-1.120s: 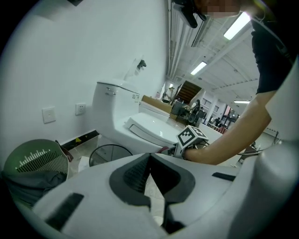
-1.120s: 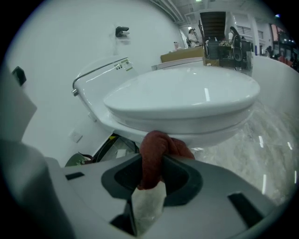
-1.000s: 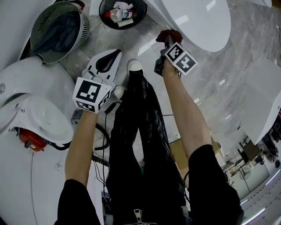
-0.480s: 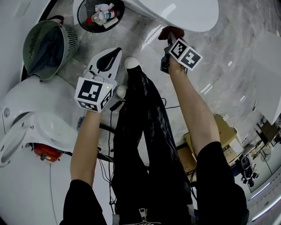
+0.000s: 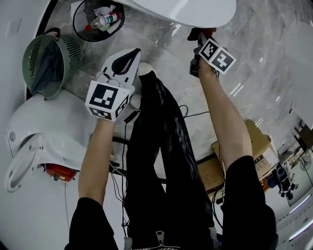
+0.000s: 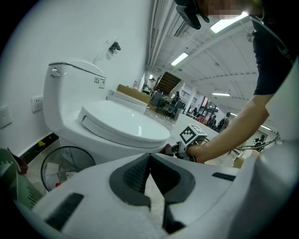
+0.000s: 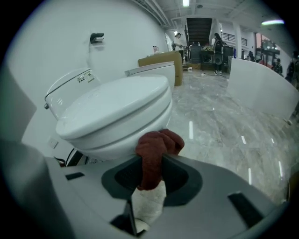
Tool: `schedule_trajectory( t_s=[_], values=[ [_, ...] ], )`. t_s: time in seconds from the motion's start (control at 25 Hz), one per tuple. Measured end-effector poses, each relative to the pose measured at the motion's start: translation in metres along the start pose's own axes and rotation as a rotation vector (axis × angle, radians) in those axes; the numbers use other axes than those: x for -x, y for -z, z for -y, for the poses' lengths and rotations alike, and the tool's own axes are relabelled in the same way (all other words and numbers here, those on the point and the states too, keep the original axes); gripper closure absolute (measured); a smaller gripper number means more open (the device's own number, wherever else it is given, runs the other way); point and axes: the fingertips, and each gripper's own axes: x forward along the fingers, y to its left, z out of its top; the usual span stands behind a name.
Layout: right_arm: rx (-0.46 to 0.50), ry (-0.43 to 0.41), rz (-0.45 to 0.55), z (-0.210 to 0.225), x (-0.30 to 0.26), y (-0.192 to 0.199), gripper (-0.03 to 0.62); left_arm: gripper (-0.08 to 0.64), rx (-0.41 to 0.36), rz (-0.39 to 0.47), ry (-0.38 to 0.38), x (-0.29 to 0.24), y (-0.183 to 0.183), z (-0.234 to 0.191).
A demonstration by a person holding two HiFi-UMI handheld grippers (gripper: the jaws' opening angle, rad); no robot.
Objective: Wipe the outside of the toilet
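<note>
The white toilet (image 5: 186,10) fills the top of the head view, its lid down (image 7: 117,107). My right gripper (image 5: 198,35) is shut on a dark red cloth (image 7: 156,147), and the cloth's bunched end presses against the front of the bowl just under the seat rim. In the right gripper view that gripper (image 7: 152,165) sits right below the bowl. My left gripper (image 5: 131,54) hangs lower left of the toilet, apart from it, shut with nothing between its jaws. The left gripper view shows the toilet (image 6: 117,128) from the side beyond that gripper (image 6: 148,161).
A black wire bin (image 5: 98,19) with trash stands left of the toilet. A green basket (image 5: 46,58) and a second white toilet (image 5: 44,132) lie at the left. Cables (image 5: 117,161) and a cardboard box (image 5: 254,146) sit on the grey marble floor (image 5: 264,53).
The right gripper with the cloth has slid rightward along the bowl's front. The left gripper rose slightly. The head view has shifted, so the toilet and bin sit higher in frame.
</note>
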Motion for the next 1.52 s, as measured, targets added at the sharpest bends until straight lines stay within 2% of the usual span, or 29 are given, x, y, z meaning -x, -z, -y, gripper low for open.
schedule_trajectory(
  t_s=[0.16, 0.36, 0.6, 0.84, 1.08, 1.24, 1.4, 1.52],
  values=[
    [-0.029, 0.017, 0.012, 0.021, -0.005, -0.015, 0.479, 0.56, -0.015, -0.015, 0.019, -0.014, -0.005, 0.002],
    [-0.006, 0.011, 0.03, 0.037, -0.008, -0.034, 0.477, 0.56, -0.032, -0.004, 0.019, -0.023, -0.012, 0.003],
    [0.061, -0.053, 0.002, 0.012, 0.013, -0.006, 0.474, 0.56, -0.007, 0.014, -0.015, -0.009, -0.013, -0.01],
    [0.139, -0.158, -0.034, -0.054, 0.022, 0.03, 0.474, 0.56, 0.01, 0.037, -0.101, 0.03, -0.011, -0.043],
    [0.255, -0.304, -0.076, -0.153, 0.031, 0.064, 0.474, 0.56, 0.044, 0.072, -0.203, 0.084, -0.005, -0.085],
    [0.333, -0.37, -0.089, -0.219, 0.024, 0.074, 0.474, 0.56, 0.059, 0.084, -0.242, 0.113, 0.005, -0.108],
    [0.324, -0.405, -0.079, -0.28, 0.007, 0.073, 0.473, 0.56, 0.081, 0.087, -0.305, 0.148, 0.019, -0.136],
    [0.289, -0.374, -0.081, -0.301, -0.008, 0.07, 0.474, 0.56, 0.107, 0.096, -0.344, 0.169, 0.03, -0.146]
  ],
)
